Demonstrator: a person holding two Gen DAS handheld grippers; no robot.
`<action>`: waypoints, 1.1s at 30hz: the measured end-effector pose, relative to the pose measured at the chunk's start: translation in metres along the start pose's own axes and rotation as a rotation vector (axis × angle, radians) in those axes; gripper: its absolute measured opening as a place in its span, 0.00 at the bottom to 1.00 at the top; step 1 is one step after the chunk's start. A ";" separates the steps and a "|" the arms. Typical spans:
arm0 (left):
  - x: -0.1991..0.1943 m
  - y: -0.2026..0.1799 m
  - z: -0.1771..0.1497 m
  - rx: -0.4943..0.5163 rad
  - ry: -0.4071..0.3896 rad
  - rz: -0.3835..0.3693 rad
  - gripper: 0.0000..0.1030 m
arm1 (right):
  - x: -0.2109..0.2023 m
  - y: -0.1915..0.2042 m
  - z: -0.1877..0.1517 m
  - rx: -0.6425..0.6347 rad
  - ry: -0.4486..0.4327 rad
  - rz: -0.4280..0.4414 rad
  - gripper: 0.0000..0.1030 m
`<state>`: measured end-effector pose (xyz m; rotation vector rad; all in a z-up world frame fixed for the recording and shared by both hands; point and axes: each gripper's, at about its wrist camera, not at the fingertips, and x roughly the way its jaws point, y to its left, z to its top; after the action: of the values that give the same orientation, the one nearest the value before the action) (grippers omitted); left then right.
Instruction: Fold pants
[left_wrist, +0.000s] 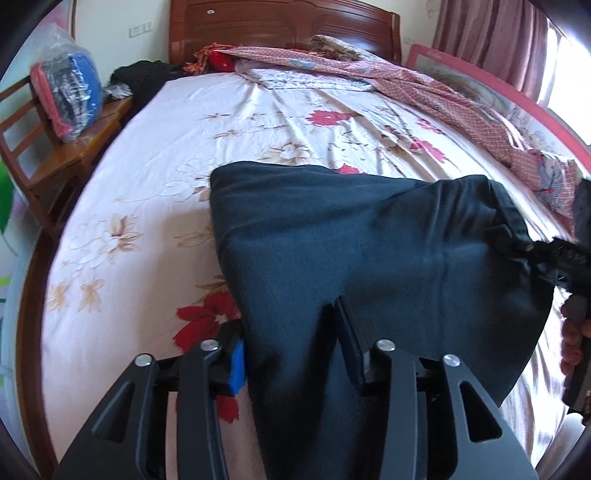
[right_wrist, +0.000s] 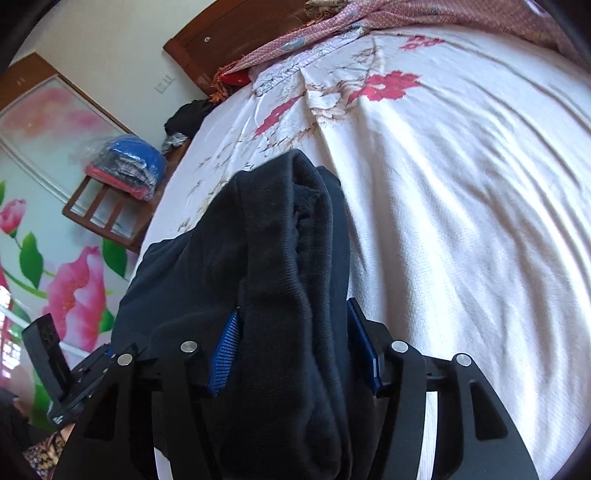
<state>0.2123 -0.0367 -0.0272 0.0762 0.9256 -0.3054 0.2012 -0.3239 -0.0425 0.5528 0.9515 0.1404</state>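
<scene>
Gripping dark pants (left_wrist: 332, 236) over the bed (left_wrist: 147, 177), both hand-held grippers clamp fabric.

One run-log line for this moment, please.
fold pants | left hand-held gripper shut on pants | right hand-held gripper shut on pants | pants lifted over bed

The left tongs (left_wrist: 295, 354) have matte black angular arms with triangular cut-outs, round silver screw heads at the joints, and blue pads (left_wrist: 238, 365) on the fingers. The right tongs (right_wrist: 295, 350) are built the same: black arms, silver screws, ribbed blue pads (right_wrist: 225, 354). In the left wrist view the person's right hand (left_wrist: 572, 339) shows reddish skin.
</scene>
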 end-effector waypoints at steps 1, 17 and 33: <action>-0.003 -0.002 -0.002 0.005 0.002 0.007 0.42 | -0.008 0.004 0.000 -0.007 -0.018 -0.021 0.56; -0.032 -0.020 -0.034 -0.055 0.000 0.031 0.83 | -0.060 0.080 -0.031 -0.322 -0.218 -0.078 0.56; -0.046 -0.018 -0.056 -0.103 -0.028 0.092 0.94 | -0.049 0.088 -0.072 -0.316 -0.205 -0.246 0.68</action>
<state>0.1378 -0.0328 -0.0226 0.0190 0.9061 -0.1729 0.1260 -0.2387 0.0052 0.1526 0.7707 0.0116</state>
